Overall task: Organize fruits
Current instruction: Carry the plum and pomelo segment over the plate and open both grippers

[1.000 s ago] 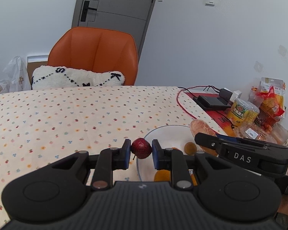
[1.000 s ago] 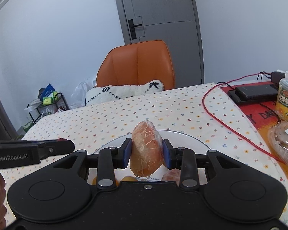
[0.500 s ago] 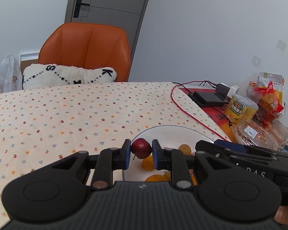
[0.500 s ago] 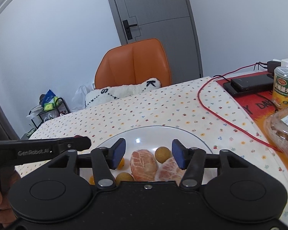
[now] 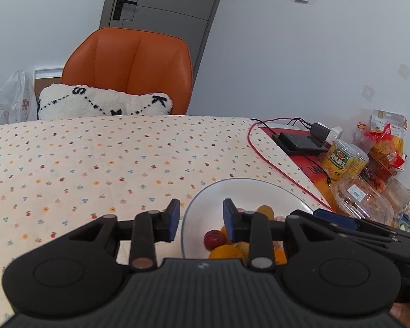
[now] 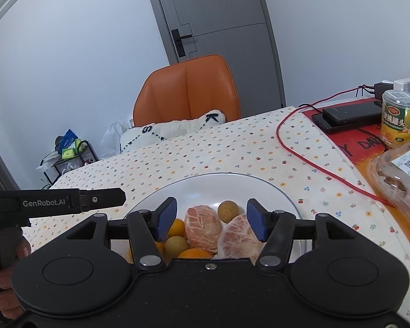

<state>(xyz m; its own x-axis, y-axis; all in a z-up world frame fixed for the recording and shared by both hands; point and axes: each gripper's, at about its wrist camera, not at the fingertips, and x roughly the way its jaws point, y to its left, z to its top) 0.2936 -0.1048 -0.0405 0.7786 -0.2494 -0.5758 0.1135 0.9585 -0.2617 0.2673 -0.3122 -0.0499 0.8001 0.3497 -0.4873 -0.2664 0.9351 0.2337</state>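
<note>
With both jaws spread and nothing held, the left hand-held gripper (image 5: 201, 220) and right hand-held gripper (image 6: 210, 220) are poised over the plate (image 6: 270, 188) near the worktop's right edge; piled fruit (image 6: 202, 231) could be knocked rolling.

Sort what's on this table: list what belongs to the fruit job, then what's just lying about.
Job:
plate
peeled citrus halves
red fruit
small round fruits
left gripper, open
right gripper, open

Lying about:
peach cans
red cable
black devices
clear clamshell pack
snack bags
cushion
orange chair
</note>
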